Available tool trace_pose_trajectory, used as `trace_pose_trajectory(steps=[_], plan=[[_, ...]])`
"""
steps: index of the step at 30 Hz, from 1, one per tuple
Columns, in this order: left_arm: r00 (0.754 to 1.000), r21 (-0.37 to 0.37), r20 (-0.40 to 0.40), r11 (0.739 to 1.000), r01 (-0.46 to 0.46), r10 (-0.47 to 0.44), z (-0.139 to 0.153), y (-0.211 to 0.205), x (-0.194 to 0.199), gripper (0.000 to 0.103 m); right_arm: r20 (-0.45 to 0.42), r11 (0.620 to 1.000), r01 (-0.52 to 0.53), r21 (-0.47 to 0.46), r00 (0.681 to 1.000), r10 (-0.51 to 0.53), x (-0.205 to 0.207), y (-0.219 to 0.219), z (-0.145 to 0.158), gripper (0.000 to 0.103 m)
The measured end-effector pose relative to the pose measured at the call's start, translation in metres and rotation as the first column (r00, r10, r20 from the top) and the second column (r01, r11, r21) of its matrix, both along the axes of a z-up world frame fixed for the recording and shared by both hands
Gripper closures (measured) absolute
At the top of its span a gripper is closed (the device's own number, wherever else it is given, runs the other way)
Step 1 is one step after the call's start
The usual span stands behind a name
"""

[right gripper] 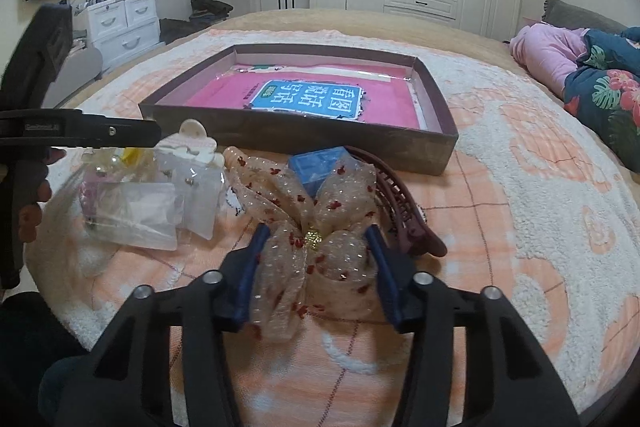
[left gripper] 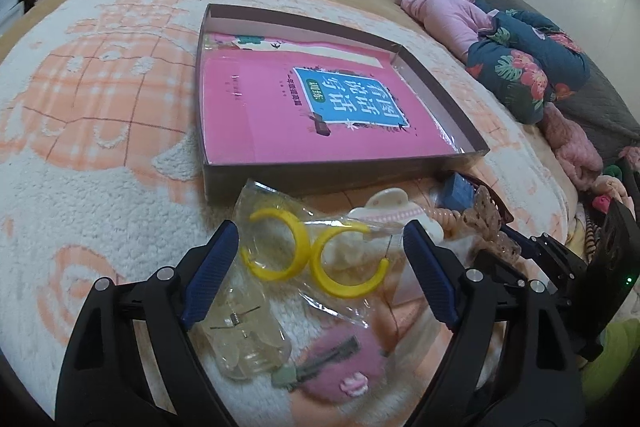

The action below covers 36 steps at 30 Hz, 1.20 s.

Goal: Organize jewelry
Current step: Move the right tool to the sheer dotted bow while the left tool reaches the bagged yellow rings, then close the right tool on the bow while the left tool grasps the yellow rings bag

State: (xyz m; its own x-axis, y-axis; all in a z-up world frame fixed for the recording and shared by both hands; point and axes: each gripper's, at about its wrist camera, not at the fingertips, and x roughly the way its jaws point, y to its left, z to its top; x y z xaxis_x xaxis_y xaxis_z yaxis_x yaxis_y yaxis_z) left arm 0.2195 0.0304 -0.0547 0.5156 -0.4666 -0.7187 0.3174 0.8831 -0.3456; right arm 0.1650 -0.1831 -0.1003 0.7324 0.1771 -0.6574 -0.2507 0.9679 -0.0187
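Two yellow hoop earrings point(left gripper: 302, 245) lie in a clear bag on the blanket. My left gripper point(left gripper: 322, 239) stands open around that bag, a blue pad on either side and neither pressing it. A beige mesh bow point(right gripper: 304, 195) with red specks and a gold centre lies in front of the shallow brown box point(right gripper: 280, 135). My right gripper point(right gripper: 317, 239) is shut on the bow, whose mesh bulges between the pads. The box point(left gripper: 304, 173) holds a pink book point(left gripper: 256, 115).
Close by lie a clear hair claw point(left gripper: 240, 343), a pink fuzzy clip point(left gripper: 340, 359), a white claw clip point(right gripper: 196, 137), a small blue box point(right gripper: 320, 167), a brown hair claw point(right gripper: 404, 207) and clear bags point(right gripper: 140, 203). Bundled clothes point(right gripper: 592, 75) sit at the right.
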Motion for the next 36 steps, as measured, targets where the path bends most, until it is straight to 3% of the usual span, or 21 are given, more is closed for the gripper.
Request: trace_pose_trajectory(steps=[8, 14, 23, 24, 25, 30, 33, 36], plan=[[1.000, -0.067, -0.018, 0.998, 0.010, -0.012, -0.006, 0.006, 0.006, 0.033, 0.028, 0.999, -0.025, 0.022, 0.999, 0.024, -0.011, -0.004, 0.010, 0.082], [0.999, -0.093, 0.019, 0.995, 0.030, -0.028, 0.005, 0.010, -0.005, 0.054, 0.060, 0.998, -0.048, 0.048, 0.997, 0.045, -0.021, -0.007, 0.023, 0.090], [0.996, 0.023, 0.093, 1.000, 0.014, -0.016, 0.020, 0.003, -0.024, 0.066, 0.088, 0.996, -0.052, 0.071, 0.995, 0.046, -0.029, -0.008, 0.036, 0.091], [0.994, 0.034, 0.111, 0.999, 0.005, -0.008, 0.024, 0.002, -0.028, 0.072, 0.088, 0.996, -0.050, 0.075, 0.995, 0.043, -0.029, -0.009, 0.036, 0.091], [0.991, 0.049, 0.130, 0.999, -0.004, -0.003, 0.028, 0.002, -0.031, 0.084, 0.087, 0.996, -0.049, 0.079, 0.995, 0.042, -0.029, -0.009, 0.037, 0.091], [0.988, 0.109, 0.145, 0.991, -0.074, 0.058, 0.037, 0.004, -0.041, 0.083, 0.089, 0.994, -0.046, 0.096, 0.995, 0.038, -0.030, -0.011, 0.039, 0.091], [0.976, 0.186, 0.181, 0.971, -0.153, 0.119, 0.043, 0.004, -0.053, 0.081, 0.095, 0.993, -0.044, 0.107, 0.995, 0.034, -0.031, -0.012, 0.042, 0.091], [0.970, 0.207, 0.177, 0.957, -0.201, 0.166, 0.043, 0.008, -0.062, 0.078, 0.099, 0.992, -0.041, 0.122, 0.995, 0.029, -0.032, -0.014, 0.045, 0.091]])
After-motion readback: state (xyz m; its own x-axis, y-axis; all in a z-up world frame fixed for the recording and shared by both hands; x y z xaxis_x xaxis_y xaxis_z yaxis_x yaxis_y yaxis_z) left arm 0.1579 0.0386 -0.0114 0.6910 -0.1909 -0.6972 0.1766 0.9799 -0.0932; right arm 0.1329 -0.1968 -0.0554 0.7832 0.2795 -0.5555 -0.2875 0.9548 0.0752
